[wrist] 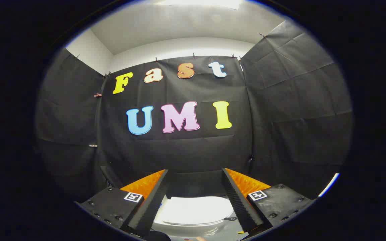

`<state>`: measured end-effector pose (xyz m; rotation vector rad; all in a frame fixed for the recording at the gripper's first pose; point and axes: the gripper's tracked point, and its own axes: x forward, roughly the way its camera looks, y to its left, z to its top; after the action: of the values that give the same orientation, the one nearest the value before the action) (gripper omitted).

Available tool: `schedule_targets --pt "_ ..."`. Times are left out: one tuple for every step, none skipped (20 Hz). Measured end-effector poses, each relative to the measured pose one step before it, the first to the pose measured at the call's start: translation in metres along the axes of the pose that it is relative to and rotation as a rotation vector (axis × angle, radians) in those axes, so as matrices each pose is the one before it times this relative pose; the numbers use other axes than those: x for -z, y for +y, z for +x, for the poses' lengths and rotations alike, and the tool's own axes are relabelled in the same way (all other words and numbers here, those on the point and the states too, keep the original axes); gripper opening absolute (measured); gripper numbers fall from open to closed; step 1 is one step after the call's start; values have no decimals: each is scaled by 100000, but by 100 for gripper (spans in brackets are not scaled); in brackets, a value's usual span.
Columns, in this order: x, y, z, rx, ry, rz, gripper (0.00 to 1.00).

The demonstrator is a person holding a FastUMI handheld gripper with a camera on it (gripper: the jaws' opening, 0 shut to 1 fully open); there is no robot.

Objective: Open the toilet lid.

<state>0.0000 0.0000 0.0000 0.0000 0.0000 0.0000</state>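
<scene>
Claw [195,174] is spread wide, nothing between its fingers, nothing touched. Both fingers [152,201] point forward and slightly up toward the black cloth wall [186,150] of the booth; the tips end against the wall in the view, well short of it in depth as far as can be told.

Toilet [193,224] sits low, below and between the fingers, seen from above. Its white lid [196,209] is down, closed flat over the bowl, rounded outline facing the wall. Lid lies in the gap between the two fingers but under them, not in contact with either. Front rim of the toilet shows as a pale grey-white band just nearer than the lid. A small dark part [230,219] sits at the lid's right side, near the right finger; too small to tell what it is.

Square black-and-white marker tags [133,196] sit on the claw body, one on each side behind the fingers.

Black cloth covers the back wall and both side walls, clipped along the top. Above it a white wall [179,47] and ceiling, bright light at the top.

Something small and pale [199,239] shows near the toilet's near edge; cannot tell what.
</scene>
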Motion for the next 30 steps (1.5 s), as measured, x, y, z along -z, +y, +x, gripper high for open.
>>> schedule_targets --pt "-34 -79 -436 -92 -76 -650 98" --pt "-57 -92 -138 5 -336 -784 98" --pt "-139 -35 -115 533 -441 -755 98" --pt "-130 -33 -98 434 -414 -423 98" --pt "-194 148 37 228 -385 -247 98" --pt "-82 3 -55 72 -330 -132 98" --pt "-40 -6 -60 82 -79 -60 98" --pt "119 -33 -100 72 129 -10 98" --pt "48 13 -44 -65 65 27 98" --pt "51 -72 -72 88 76 117 98" --pt "61 4 -18 60 36 180 98" --pt "4 0 -16 1 -30 90 98" --pt "11 13 6 -19 58 51 98" --pt "134 -41 27 141 25 45 98" --pt "27 -8 -123 328 60 67 98" --pt "65 -15 63 314 131 191 98" --pt "35 -9 32 260 164 439 98" --pt "-13 -16 -77 187 79 476 98" --pt "57 -32 -62 96 -51 409 98" --pt "29 -147 35 264 -127 302 98" --pt "44 -26 54 320 -21 297 98" --pt "106 -109 90 360 64 463 98" --pt "32 -90 -57 393 -87 557 98" --pt "57 -247 75 673 -101 645 98" --pt "124 -305 120 660 27 681 98" --pt "104 -396 254 814 17 554 98" --pt "62 -710 269 899 194 299 98" --pt "359 -1035 149 1036 227 193 98" --pt "376 -761 23 1068 476 141 98" --pt "278 -512 295 915 522 447 98"
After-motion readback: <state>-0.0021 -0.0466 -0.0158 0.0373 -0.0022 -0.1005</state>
